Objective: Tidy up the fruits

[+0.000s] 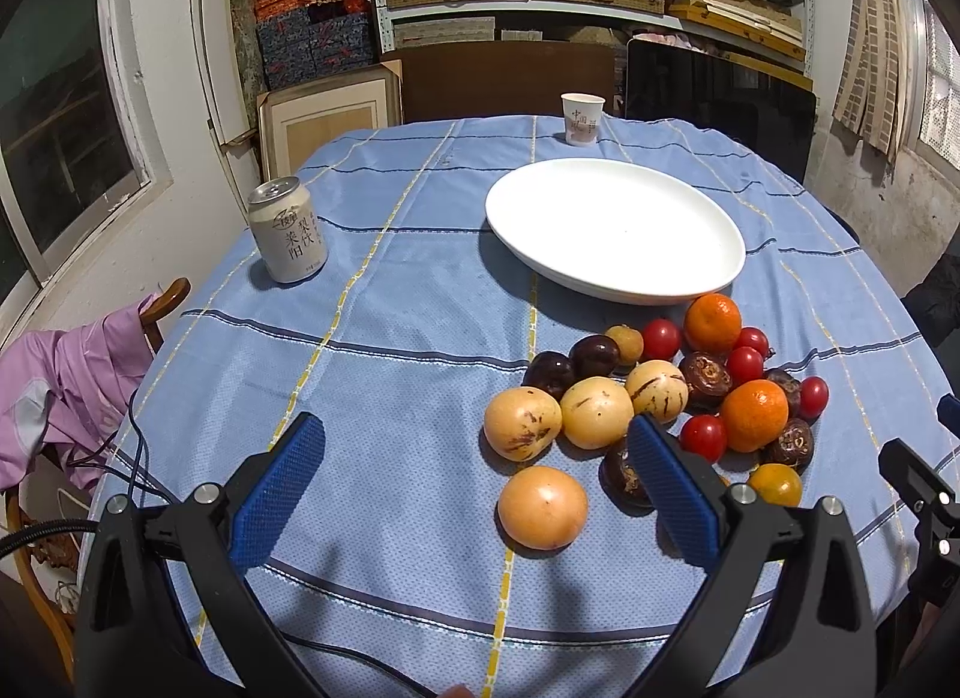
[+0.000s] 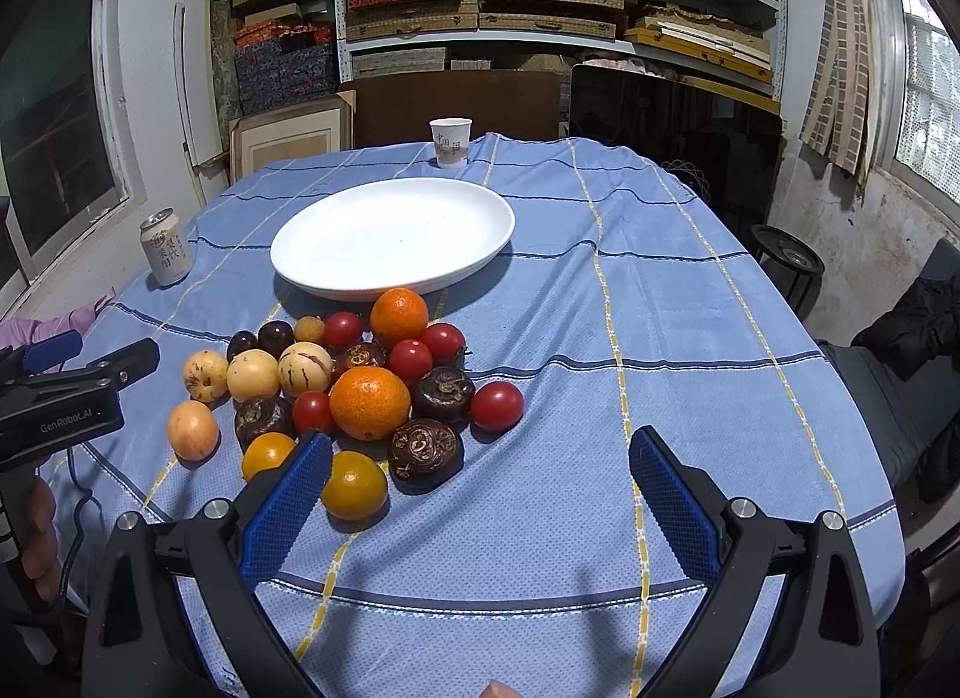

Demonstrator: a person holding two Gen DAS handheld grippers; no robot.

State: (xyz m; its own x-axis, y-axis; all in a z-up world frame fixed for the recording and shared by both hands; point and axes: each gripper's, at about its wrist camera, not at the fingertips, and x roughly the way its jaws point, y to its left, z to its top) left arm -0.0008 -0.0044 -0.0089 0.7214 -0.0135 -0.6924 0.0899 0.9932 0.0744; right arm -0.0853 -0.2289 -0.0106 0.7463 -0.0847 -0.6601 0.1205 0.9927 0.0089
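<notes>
A pile of fruit lies on the blue checked tablecloth (image 1: 384,374) in front of an empty white plate (image 1: 615,227) (image 2: 393,236): oranges (image 1: 754,415) (image 2: 369,403), cherry tomatoes (image 1: 703,438) (image 2: 496,405), pale yellow melons (image 1: 522,423) (image 2: 252,375), dark brown water chestnuts (image 2: 425,453) and dark plums (image 1: 594,355). One round peach-coloured fruit (image 1: 542,507) (image 2: 192,430) sits apart at the near side. My left gripper (image 1: 477,449) is open, and this fruit lies just ahead between its fingers. My right gripper (image 2: 480,470) is open over bare cloth, right of the pile.
A silver drink can (image 1: 288,230) (image 2: 164,248) stands at the table's left. A paper cup (image 1: 581,119) (image 2: 450,142) stands at the far edge behind the plate. Shelves of boxes line the back wall. A pink cloth (image 1: 66,392) hangs on a chair at left.
</notes>
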